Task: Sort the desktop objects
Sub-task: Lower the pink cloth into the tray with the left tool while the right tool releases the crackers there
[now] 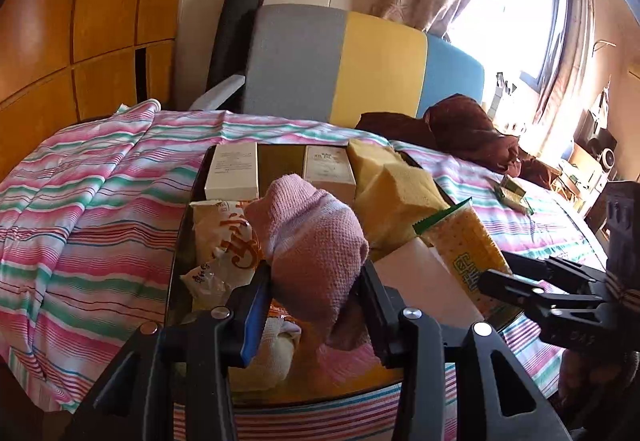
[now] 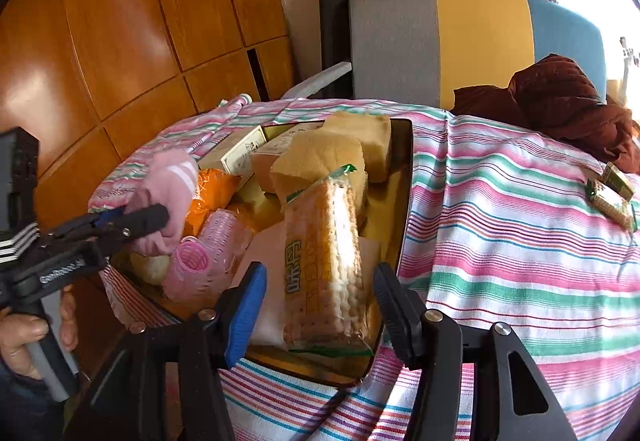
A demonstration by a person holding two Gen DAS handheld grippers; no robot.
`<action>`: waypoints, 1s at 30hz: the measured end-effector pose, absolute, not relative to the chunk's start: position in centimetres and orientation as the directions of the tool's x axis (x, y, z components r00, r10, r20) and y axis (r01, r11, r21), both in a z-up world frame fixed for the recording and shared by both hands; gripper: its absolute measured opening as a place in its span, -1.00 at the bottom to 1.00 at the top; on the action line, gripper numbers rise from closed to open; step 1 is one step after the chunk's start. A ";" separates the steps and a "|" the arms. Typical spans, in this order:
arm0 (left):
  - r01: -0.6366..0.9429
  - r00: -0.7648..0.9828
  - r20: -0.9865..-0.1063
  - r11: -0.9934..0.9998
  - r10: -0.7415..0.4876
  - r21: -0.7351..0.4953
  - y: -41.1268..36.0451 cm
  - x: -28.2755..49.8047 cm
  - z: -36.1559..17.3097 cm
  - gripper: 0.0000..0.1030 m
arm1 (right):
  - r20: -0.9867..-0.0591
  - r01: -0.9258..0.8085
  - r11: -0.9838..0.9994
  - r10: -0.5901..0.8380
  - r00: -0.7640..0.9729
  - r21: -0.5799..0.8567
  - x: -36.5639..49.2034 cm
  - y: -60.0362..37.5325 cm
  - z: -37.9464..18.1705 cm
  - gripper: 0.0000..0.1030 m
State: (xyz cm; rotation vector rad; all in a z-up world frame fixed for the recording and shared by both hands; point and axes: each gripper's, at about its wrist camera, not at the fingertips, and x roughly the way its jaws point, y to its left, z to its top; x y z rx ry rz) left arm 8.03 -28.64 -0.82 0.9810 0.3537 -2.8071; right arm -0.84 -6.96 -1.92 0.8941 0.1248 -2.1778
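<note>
The left gripper point(image 1: 316, 305) is clamped on a pink sock point(image 1: 312, 237), pinching it low so that most of the fabric bulges up and forward beyond the jaws, above the near left part of a dark, glossy tray point(image 2: 404, 185) that sits on a striped bedsheet point(image 2: 520, 241). The right gripper point(image 2: 320, 305) is spread wide and has hold of nothing; a clear-wrapped cracker packet point(image 2: 324, 261) lies between its 2 fingers in the near middle of the tray, though whether either finger touches the wrapper cannot be told.

The tray is crowded, and that is the main risk. The sock's loose end hangs over an orange snack bag point(image 2: 212, 193) and near 2 pink hair rollers point(image 2: 200, 261); if it is swung out sideways instead of lifted, it could drag or catch these and roll them over the tray's left edge. The grip sits on a fold of soft cloth, so the sock may slip free on a quick move.

For the right gripper, closing on the slick wrapper could crush the crackers or let the packet squirt out. The packet leans against yellow sponges point(image 2: 320, 157), which could topple toward the 2 cartons point(image 1: 232, 169) at the far side. The 2 grippers work close together and could collide.
</note>
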 end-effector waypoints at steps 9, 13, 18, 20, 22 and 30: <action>0.208 -0.780 -0.625 -0.958 -0.041 -0.198 -28.5 7.9 -0.9 0.00 | -0.572 0.719 -0.683 -0.643 -0.509 0.129 0.6 -6.7 -1.3 0.11; 0.241 -0.769 -0.633 -0.957 -0.088 -0.160 -28.5 7.3 -1.2 0.00 | -0.566 0.730 -0.673 -0.650 -0.507 0.119 0.9 -6.8 -1.3 0.07; 0.271 -0.758 -0.638 -0.955 -0.136 -0.118 -28.8 6.7 -1.7 0.00 | -0.577 0.759 -0.631 -0.685 -0.445 0.163 0.5 -7.1 -1.5 -0.19; 0.274 -0.750 -0.646 -0.956 -0.142 -0.108 -28.9 6.3 -1.9 -0.01 | -0.602 0.752 -0.635 -0.675 -0.426 0.180 0.0 -7.4 -2.0 -0.19; 0.271 -0.750 -0.647 -0.956 -0.137 -0.112 -29.0 6.1 -2.0 -0.01 | -0.627 0.731 -0.654 -0.657 -0.420 0.195 -0.6 -7.5 -2.7 -0.23; 0.257 -0.797 -0.601 -0.938 -0.068 -0.234 -29.6 7.6 -1.3 0.01 | -0.603 0.740 -0.652 -0.661 -0.447 0.167 0.2 -7.0 -2.2 -0.19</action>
